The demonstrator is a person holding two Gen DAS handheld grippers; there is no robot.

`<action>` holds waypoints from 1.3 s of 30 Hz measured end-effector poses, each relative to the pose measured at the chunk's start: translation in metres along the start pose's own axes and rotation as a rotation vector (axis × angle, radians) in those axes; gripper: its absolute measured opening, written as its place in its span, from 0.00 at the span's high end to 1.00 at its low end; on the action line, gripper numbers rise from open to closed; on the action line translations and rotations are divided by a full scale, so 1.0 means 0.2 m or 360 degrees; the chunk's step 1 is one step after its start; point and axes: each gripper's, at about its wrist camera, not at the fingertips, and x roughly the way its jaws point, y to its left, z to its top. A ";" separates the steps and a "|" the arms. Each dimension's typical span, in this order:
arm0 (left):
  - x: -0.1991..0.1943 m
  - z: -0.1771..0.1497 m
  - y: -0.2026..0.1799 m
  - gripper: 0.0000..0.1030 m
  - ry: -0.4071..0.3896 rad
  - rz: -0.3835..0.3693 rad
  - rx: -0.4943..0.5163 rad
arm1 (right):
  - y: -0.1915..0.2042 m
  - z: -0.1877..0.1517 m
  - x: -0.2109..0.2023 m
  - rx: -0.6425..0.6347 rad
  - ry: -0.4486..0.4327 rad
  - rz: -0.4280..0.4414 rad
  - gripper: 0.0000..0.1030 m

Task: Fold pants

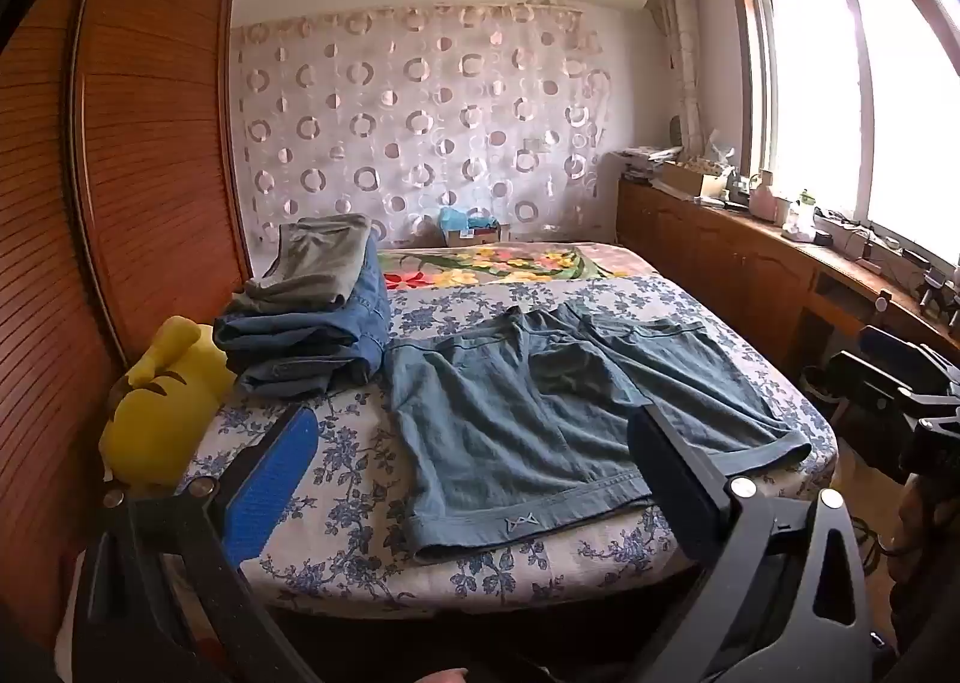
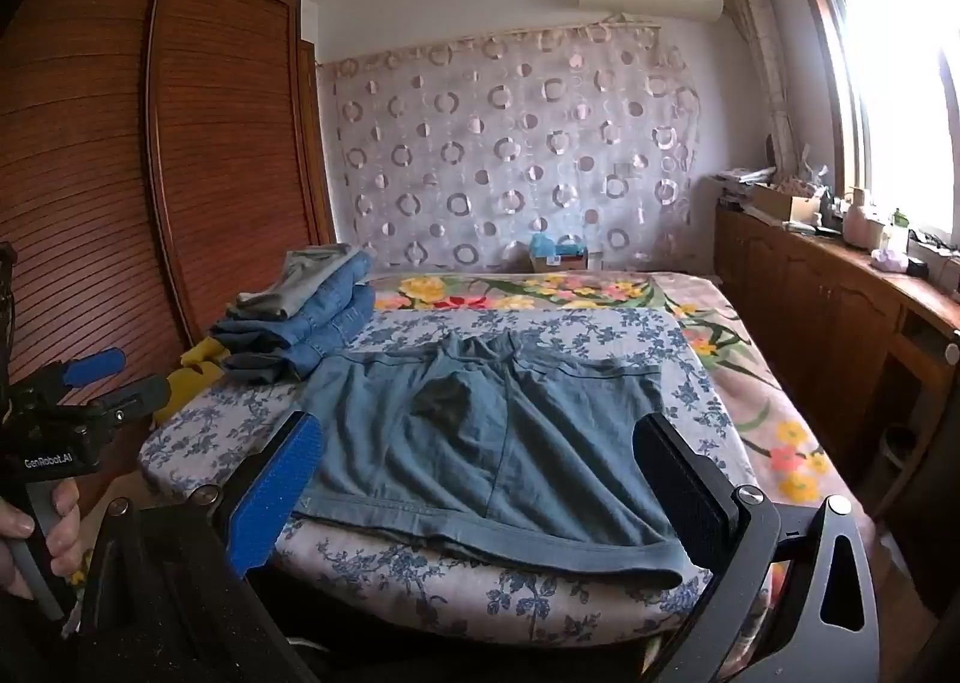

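Left wrist view: shorts (image 1: 540,425) lie flat near the bed (image 1: 336,443) edge, hems nearest, spread ready for folding; folded stack (image 1: 312,311) parked far left. Left gripper (image 1: 474,479) wide open, empty, above the near hem

Right wrist view: right gripper (image 2: 480,479) wide open, empty, shorts (image 2: 480,443) just ahead between its fingers

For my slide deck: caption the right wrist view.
Open right gripper hovers before teal shorts spread flat on the bed.
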 end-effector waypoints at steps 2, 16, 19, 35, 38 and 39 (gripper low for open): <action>0.00 0.00 0.00 0.00 0.0000 -0.0001 -0.0009 | 0.00 0.00 0.00 0.0002 0.0030 0.0008 0.00; -0.01 -0.01 0.02 0.00 -0.0005 0.0001 -0.0013 | 0.01 0.00 -0.01 0.0003 -0.0007 0.0015 0.00; -0.01 -0.01 0.02 0.00 -0.0009 0.0003 -0.0013 | 0.01 0.00 0.00 -0.0001 -0.0010 0.0012 0.00; -0.02 -0.01 0.02 0.00 -0.0012 0.0002 -0.0014 | 0.02 0.00 0.00 -0.0003 -0.0019 0.0014 0.00; -0.02 -0.01 0.03 0.00 -0.0014 0.0003 -0.0010 | 0.02 0.00 0.00 -0.0001 -0.0022 0.0014 0.00; -0.02 0.00 0.02 0.00 -0.0014 0.0003 -0.0013 | 0.02 0.00 0.00 -0.0001 -0.0024 0.0014 0.00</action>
